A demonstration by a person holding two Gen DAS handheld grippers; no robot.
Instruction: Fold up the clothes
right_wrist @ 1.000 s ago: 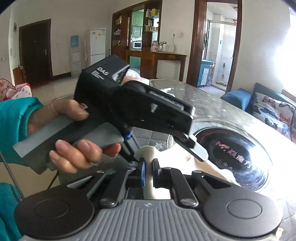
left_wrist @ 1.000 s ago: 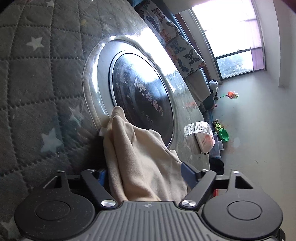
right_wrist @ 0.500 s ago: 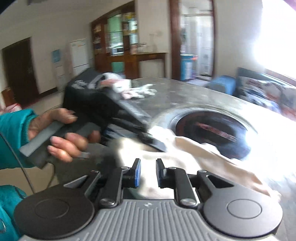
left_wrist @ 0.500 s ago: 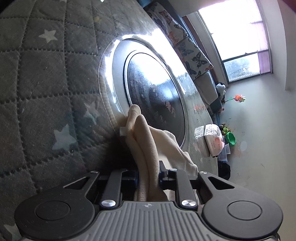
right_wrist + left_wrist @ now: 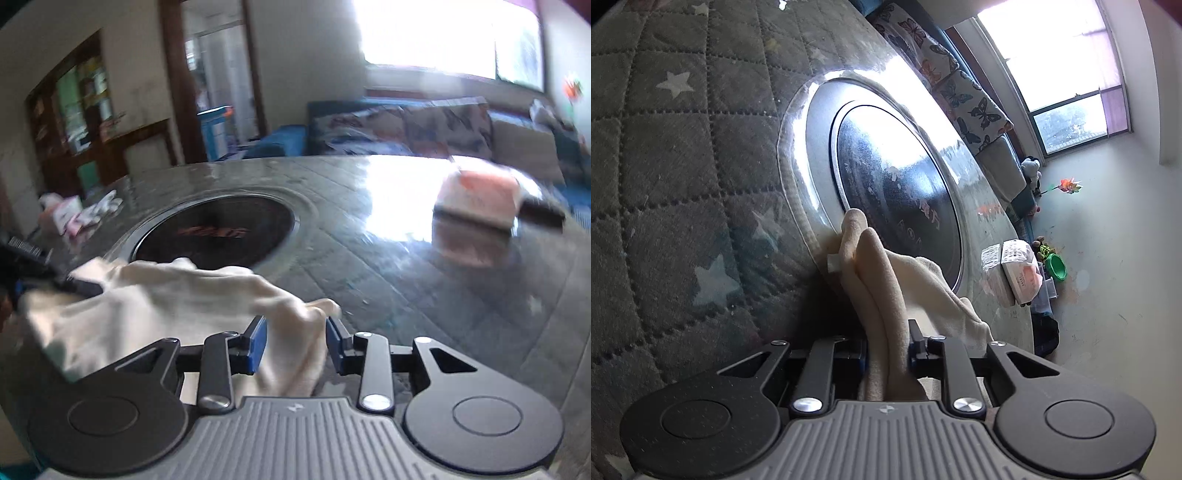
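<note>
A cream garment [image 5: 882,280] lies bunched on the table at the rim of a round black inset plate [image 5: 897,184]. My left gripper [image 5: 887,343] is shut on a thick fold of it. In the right wrist view the same garment [image 5: 177,299] stretches from the left gripper's finger at the far left to my right gripper [image 5: 295,339]. The right gripper's jaws stand partly open around a bunch of the cloth, with a gap on each side. The view is motion-blurred.
A grey quilted star-pattern cover [image 5: 665,166] lies under glass on the table. A tissue pack [image 5: 480,195] sits at the far right, small items [image 5: 85,214] at the far left. A sofa with butterfly cushions [image 5: 406,125] stands behind.
My left gripper closed on the garment's fold. My right gripper opened, letting go its pinch of cloth, and swung right along the garment away from the left gripper.
</note>
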